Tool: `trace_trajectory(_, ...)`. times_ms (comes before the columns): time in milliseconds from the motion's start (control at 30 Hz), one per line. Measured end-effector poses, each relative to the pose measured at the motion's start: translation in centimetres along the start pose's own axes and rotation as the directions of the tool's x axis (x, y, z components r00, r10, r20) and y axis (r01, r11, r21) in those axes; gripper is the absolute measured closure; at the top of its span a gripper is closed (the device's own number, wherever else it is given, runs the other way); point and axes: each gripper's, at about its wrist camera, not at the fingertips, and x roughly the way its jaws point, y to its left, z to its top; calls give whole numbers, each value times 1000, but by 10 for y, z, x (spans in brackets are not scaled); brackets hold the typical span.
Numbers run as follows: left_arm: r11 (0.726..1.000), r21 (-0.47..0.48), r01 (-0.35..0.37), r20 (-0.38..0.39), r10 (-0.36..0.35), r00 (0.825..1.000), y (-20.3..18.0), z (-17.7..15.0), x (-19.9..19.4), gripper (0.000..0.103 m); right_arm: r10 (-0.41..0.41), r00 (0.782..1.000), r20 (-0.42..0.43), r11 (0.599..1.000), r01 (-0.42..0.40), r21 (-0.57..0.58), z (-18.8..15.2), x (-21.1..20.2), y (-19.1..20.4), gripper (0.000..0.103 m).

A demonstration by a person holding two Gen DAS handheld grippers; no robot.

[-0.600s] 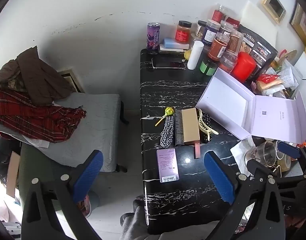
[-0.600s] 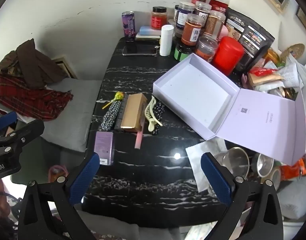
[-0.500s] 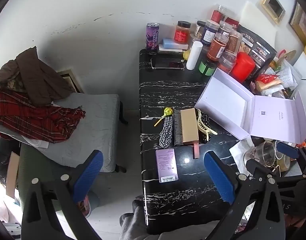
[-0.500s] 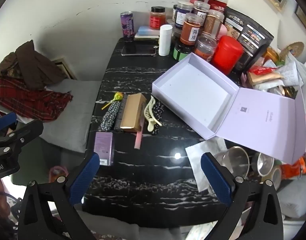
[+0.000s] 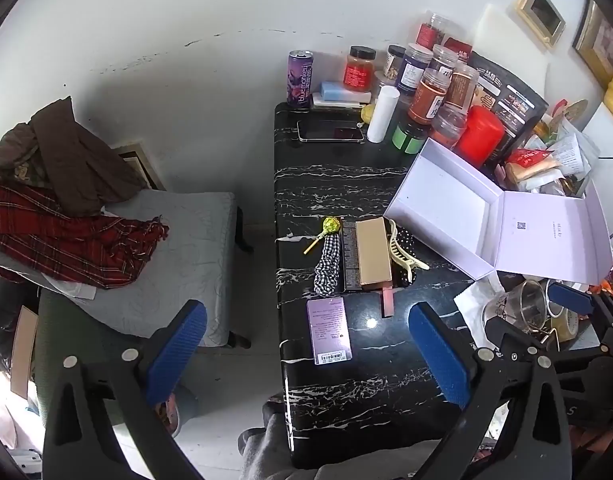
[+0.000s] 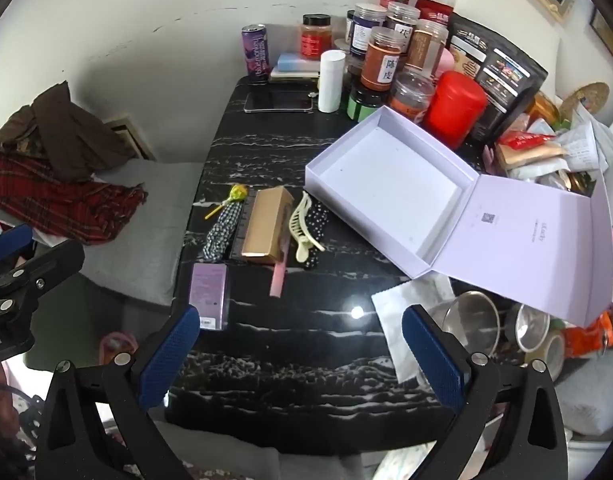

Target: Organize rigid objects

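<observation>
On the black marble-pattern table (image 6: 290, 332), a row of small items lies beside an open lilac box (image 6: 386, 184), whose lid (image 6: 538, 240) is folded flat to the right. From left to right in the right wrist view, the row comprises: a yellow lollipop (image 6: 236, 194), a checked fabric band (image 6: 222, 232), a dark comb (image 6: 242, 228), a gold box (image 6: 266, 226) resting partly on the comb, a pink stick (image 6: 279, 272), a cream hair claw (image 6: 300, 224) and a dotted black band (image 6: 318, 220). A purple carton (image 6: 207, 294) lies flat, nearer the camera than the row. The tray of the lilac box holds nothing.

Left gripper (image 5: 306, 356): jaws fully released, nothing between the pads, hovering above the near table edge. Right gripper (image 6: 302, 358): jaws likewise spread wide, empty, raised above the table. Jars (image 6: 386, 60) and a red canister (image 6: 454, 108) stand behind the lilac box.
</observation>
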Motion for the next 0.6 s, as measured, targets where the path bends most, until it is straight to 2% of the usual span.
trace_trajectory(600,1000,-5,12,-16,-12,1000,-2,-6,0,0,0,1000,2,1000,0,-6,-1,-2,6,0)
